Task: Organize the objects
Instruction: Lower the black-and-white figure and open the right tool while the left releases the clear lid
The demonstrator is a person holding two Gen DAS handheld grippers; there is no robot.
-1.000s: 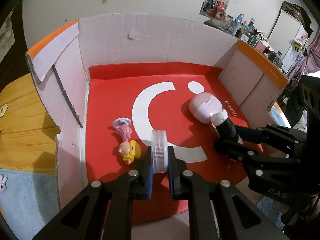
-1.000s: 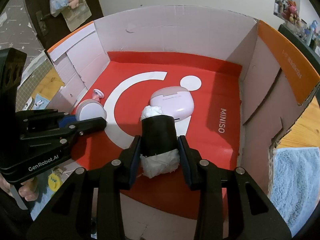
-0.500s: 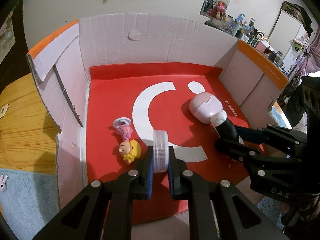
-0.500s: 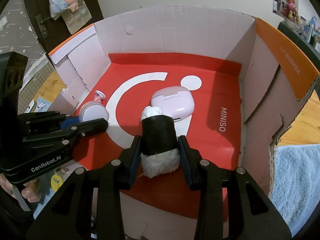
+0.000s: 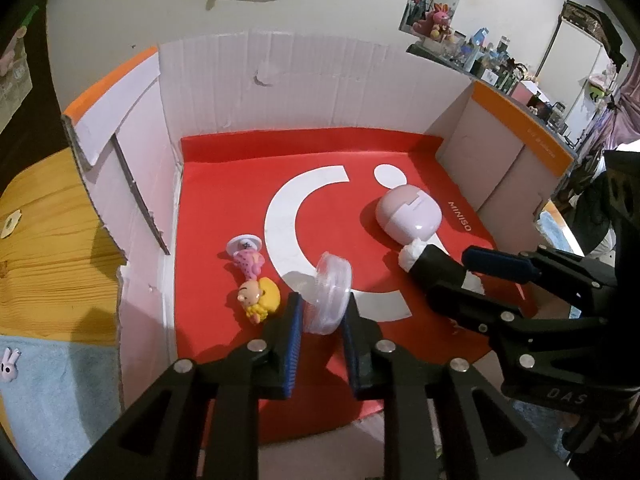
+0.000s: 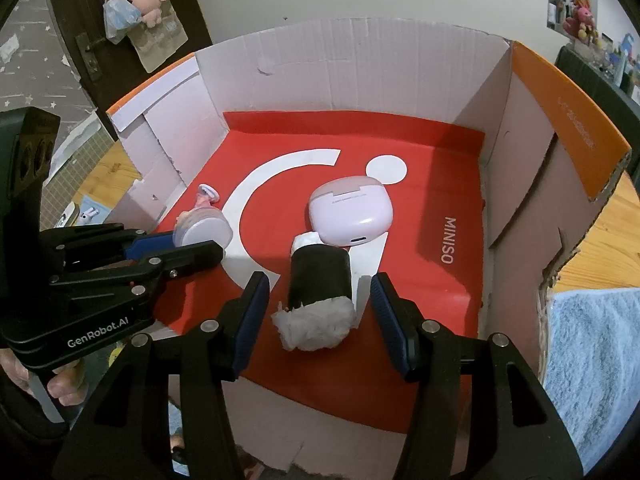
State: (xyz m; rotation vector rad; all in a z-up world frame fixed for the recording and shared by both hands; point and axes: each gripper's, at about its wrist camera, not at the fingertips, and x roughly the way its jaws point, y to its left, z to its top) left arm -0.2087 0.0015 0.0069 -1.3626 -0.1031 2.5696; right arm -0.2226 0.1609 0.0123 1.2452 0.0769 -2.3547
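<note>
An open cardboard box point(image 5: 320, 80) with a red floor holds everything. My left gripper point(image 5: 322, 304) hangs low over the front of that floor, its jaws opening. A clear round container point(image 5: 330, 294) sits tilted between them, no longer squeezed. My right gripper point(image 6: 319, 284) is also opening. A black-banded roll with white ends point(image 6: 320, 284) lies on the floor between its pads, with gaps on both sides. A pink earbud case point(image 6: 350, 216) rests just beyond the roll. Two small figurines, one pink point(image 5: 248, 258) and one yellow-haired point(image 5: 260, 296), lie left of the container.
The box walls point(image 6: 532, 184) rise on three sides, with orange-edged flaps. It stands on a wooden table point(image 5: 48, 248) with blue towels point(image 6: 592, 360) at the front corners. A person's hand point(image 6: 60, 392) holds the left tool. Cluttered shelves stand far back right.
Both pairs of jaws have spread. The clear container, upright and pinched before, now leans to the right between the left fingers. The roll has been let go and lies free.
</note>
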